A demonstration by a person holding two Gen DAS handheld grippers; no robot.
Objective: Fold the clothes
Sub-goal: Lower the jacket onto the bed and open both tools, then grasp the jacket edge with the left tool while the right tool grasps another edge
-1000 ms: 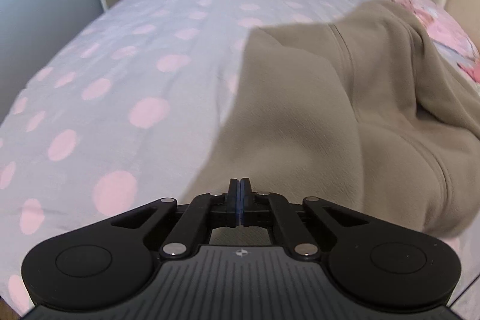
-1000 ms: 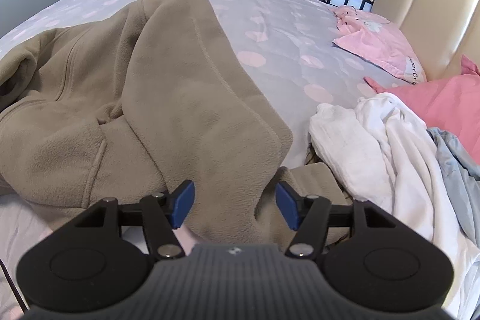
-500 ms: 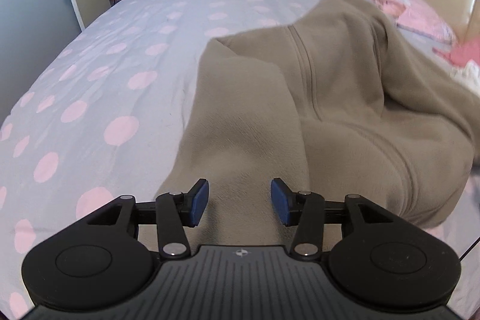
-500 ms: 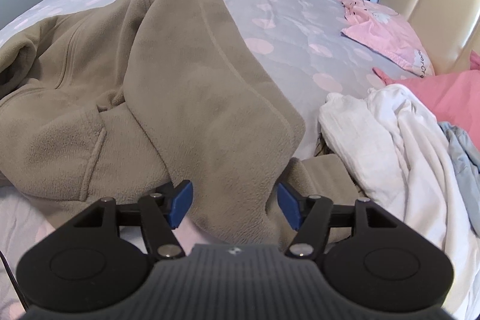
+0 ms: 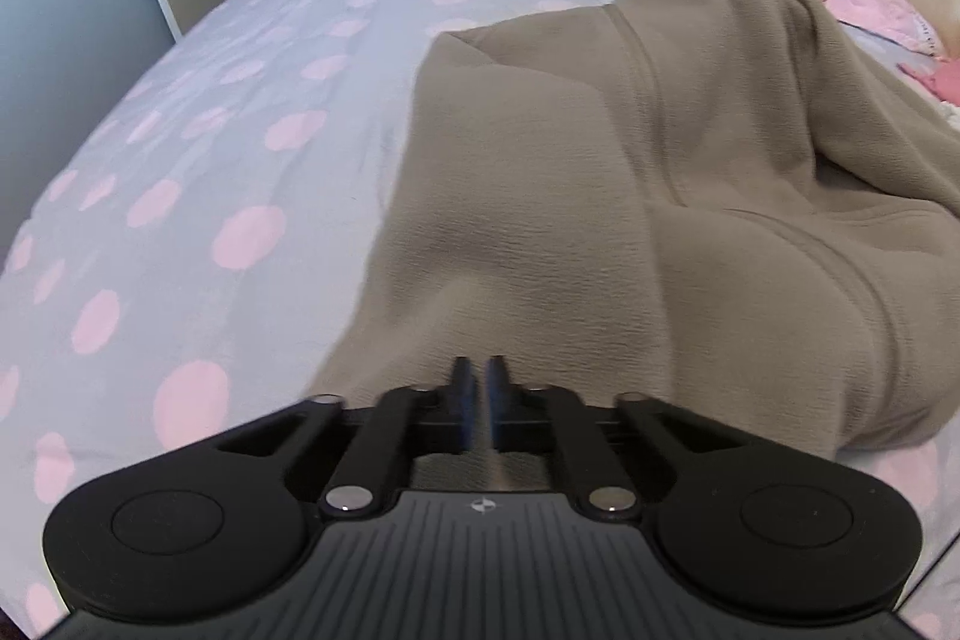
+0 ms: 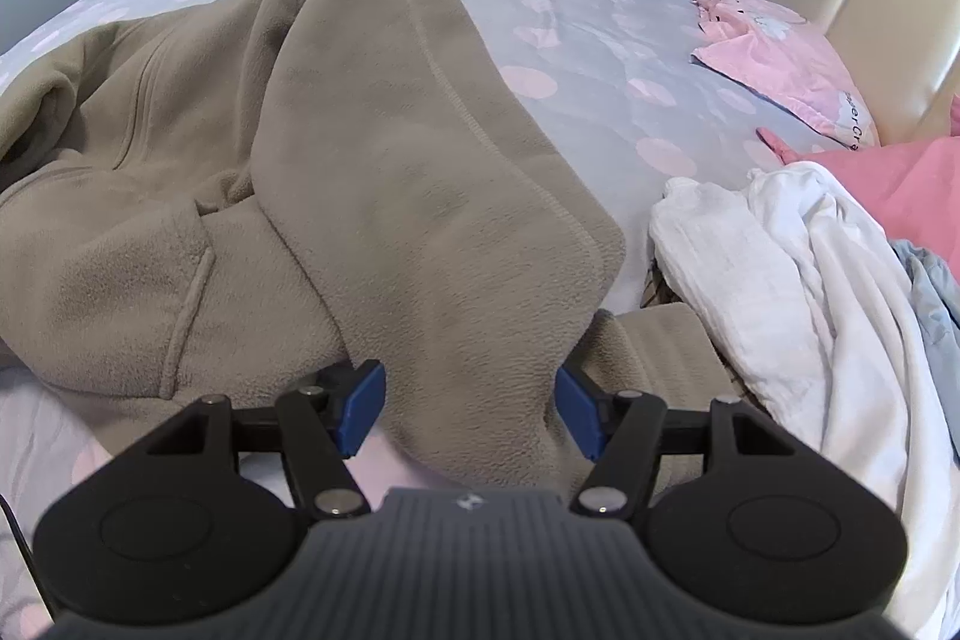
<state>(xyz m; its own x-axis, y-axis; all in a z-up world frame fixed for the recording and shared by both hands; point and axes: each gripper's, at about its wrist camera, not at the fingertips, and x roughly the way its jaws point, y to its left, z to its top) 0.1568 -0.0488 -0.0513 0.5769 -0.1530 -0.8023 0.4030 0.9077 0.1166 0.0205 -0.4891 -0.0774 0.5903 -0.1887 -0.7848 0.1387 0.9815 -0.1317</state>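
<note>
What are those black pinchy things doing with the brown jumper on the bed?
A person is folding clothes using two tongs. The left tongs have pinched shut on the near edge of the brown fleece jumper. The right tongs are open around another part of it. More clothes wait on the spotted bed.

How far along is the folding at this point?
Barely begun. Nothing looks folded: the tan fleece lies rumpled on the dotted bedspread. In hand: the left tongs are shut at its near edge, though a pinch cannot be confirmed; the right tongs stand open astride a fleece flap. The white garment lies in an unfolded heap.
</note>
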